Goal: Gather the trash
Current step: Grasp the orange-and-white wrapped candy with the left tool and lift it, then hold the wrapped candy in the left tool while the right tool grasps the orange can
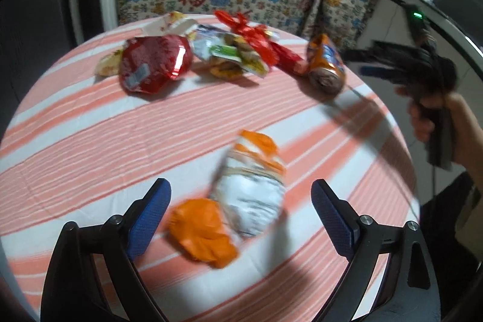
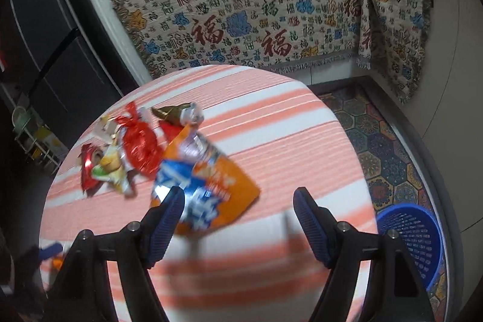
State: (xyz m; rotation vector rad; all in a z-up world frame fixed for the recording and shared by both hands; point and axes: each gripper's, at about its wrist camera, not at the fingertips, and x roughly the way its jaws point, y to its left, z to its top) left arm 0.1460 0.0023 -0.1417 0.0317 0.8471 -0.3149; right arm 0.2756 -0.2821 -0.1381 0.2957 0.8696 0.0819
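Observation:
A crumpled orange-and-white wrapper (image 1: 241, 195) lies on the striped round table (image 1: 90, 141), between and just beyond my open left gripper (image 1: 240, 198). A crushed orange can (image 1: 326, 65) lies at the far right. In the right wrist view the can (image 2: 202, 186) lies just ahead of my open right gripper (image 2: 238, 198), near its left finger. A pile of red, green and white wrappers (image 1: 217, 50) sits at the far side, with a red foil bag (image 1: 154, 65). The pile also shows in the right wrist view (image 2: 126, 153). The right gripper (image 1: 377, 62) appears blurred in the left view.
A blue plastic basket (image 2: 413, 237) stands on the patterned floor right of the table. A patterned cloth (image 2: 256, 11) covers furniture behind the table. A dark cabinet (image 2: 45, 35) stands at the left.

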